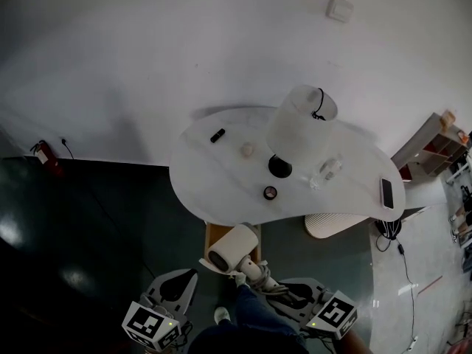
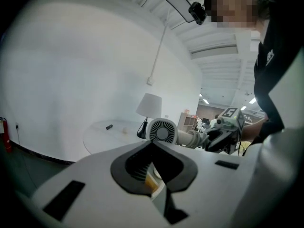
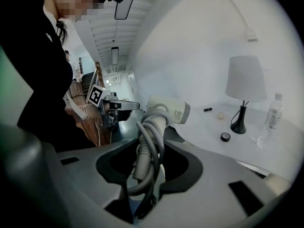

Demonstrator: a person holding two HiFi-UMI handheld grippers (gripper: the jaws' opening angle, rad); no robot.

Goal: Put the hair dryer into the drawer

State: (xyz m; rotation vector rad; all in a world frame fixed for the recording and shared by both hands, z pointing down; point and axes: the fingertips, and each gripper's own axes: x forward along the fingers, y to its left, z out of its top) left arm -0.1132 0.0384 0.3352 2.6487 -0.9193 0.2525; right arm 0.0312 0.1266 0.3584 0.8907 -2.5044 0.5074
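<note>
A white wall and dark glossy floor surround a rounded white worktop (image 1: 214, 175) at the frame's centre. On it stand a white-shaded table lamp (image 1: 301, 127), a clear water bottle (image 1: 328, 169), a small round black jar (image 1: 271, 192) and, at the right end, a phone (image 1: 387, 192). Below its near edge a wooden drawer (image 1: 214, 233) sticks out, partly under the worktop's rim. The white hair dryer (image 1: 232, 251) hangs just over the drawer, its cord-wrapped handle clamped between the right gripper (image 1: 259, 277) fingers. At lower left, the left gripper (image 1: 188, 277) has its fingers closed and empty.
</note>
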